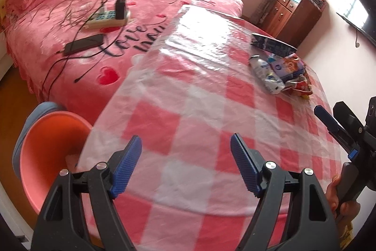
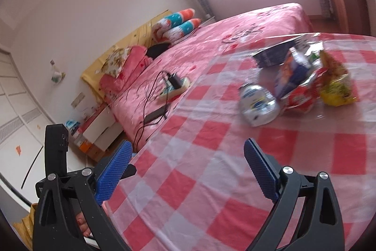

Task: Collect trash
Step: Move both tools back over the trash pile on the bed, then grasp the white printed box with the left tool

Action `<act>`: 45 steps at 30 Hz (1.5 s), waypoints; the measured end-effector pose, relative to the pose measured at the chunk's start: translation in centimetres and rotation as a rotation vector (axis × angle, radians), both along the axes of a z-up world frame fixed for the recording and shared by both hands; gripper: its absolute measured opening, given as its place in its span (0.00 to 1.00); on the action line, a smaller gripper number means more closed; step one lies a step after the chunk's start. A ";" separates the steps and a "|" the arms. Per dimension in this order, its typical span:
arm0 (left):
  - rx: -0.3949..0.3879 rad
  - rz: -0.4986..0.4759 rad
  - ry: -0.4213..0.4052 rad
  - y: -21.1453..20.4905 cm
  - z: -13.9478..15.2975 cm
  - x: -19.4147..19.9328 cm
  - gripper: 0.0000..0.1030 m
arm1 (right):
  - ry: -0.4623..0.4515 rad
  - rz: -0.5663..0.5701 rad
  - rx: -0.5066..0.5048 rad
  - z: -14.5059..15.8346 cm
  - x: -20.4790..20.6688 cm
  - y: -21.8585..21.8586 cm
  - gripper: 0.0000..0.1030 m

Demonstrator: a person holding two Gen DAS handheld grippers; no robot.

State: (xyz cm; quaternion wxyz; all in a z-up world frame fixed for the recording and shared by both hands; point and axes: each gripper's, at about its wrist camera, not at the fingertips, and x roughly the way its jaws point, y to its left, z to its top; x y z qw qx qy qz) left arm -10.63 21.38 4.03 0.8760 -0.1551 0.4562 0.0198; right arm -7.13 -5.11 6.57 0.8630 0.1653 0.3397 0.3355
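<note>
On the round table (image 1: 188,124), under its red-and-white checked cloth and clear plastic cover, the trash sits in one small heap near the far edge: one crushed plastic bottle (image 2: 258,105) lying on its side, one dark flat carton (image 2: 275,55) behind it, one blue-and-orange packet (image 2: 291,74) propped up, one red wrapper (image 2: 300,98) touching the bottle, and one yellow snack bag (image 2: 336,86) at the end (five pieces that I can count, though the blur may hide more). From the left wrist view the same heap (image 1: 282,69) lies well ahead and to the right. The left gripper (image 1: 185,166) is held low over the near part of the cloth, its two blue pads spread wide with nothing between them. The right gripper (image 2: 186,172) hovers above the table's near edge, tilted, its jaws just as wide and empty, pointing roughly toward the bottle. Beside the table stands one orange chair (image 1: 47,152), and on the pink bed (image 1: 77,62) behind lie one power strip (image 1: 108,18) with a charger plugged in and one black phone (image 1: 84,44), cables trailing.
</note>
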 end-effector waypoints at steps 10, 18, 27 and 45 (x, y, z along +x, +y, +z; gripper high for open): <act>0.035 -0.082 -0.085 -7.0 4.7 9.4 0.76 | 0.003 -0.186 0.077 -0.2 2.3 -8.6 0.92; 0.091 -0.128 -0.094 -14.3 6.8 22.1 0.76 | 0.030 -0.345 0.133 -1.2 3.5 -15.4 0.92; 0.221 -0.108 0.051 -20.3 3.6 34.8 0.76 | 0.016 -0.406 0.156 -1.2 3.4 -18.3 0.92; 0.271 -0.197 0.145 -19.8 0.0 32.2 0.76 | 0.049 -0.414 0.166 -1.7 3.6 -19.1 0.92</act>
